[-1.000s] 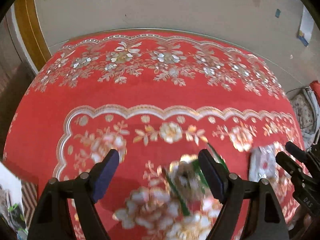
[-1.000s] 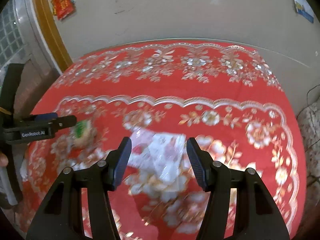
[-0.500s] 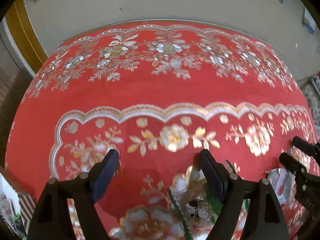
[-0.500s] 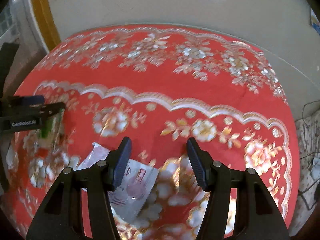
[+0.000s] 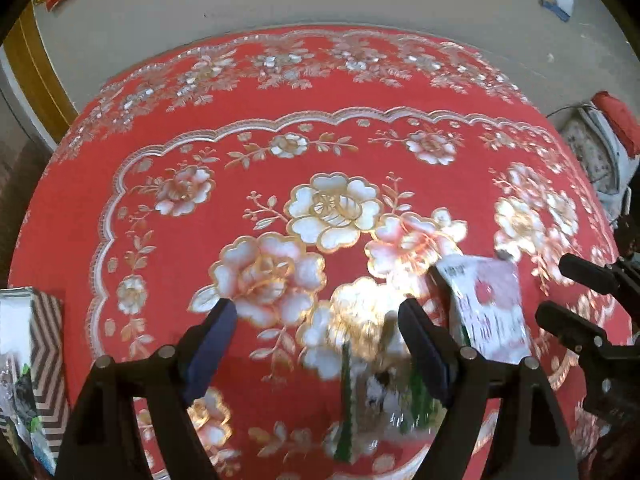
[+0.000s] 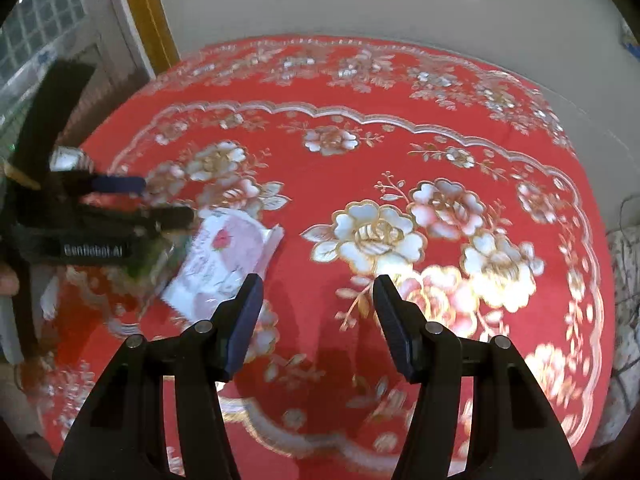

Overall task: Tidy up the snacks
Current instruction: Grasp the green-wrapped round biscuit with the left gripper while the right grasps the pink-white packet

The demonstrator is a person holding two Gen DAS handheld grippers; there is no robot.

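A white and pink snack packet [image 5: 486, 312] lies flat on the red flowered tablecloth [image 5: 280, 92]; it also shows in the right wrist view [image 6: 224, 256]. A clear packet with green edges [image 5: 384, 396] lies blurred just below my left gripper's right finger. My left gripper [image 5: 320, 344] is open and empty above the cloth; it shows from the side in the right wrist view [image 6: 160, 200]. My right gripper [image 6: 318, 320] is open and empty, to the right of the white packet; it shows at the right edge of the left wrist view [image 5: 576, 300].
A box with a zigzag pattern [image 5: 44, 344] stands at the table's left edge. A pale wall and a yellow door frame [image 6: 148, 16] lie beyond the table. Bags and cloth [image 5: 604, 140] lie on the floor to the right.
Both grippers have pulled back and tilted, so more of the cloth shows. The white packet now lies left of my right gripper rather than between its fingers. Both stay open.
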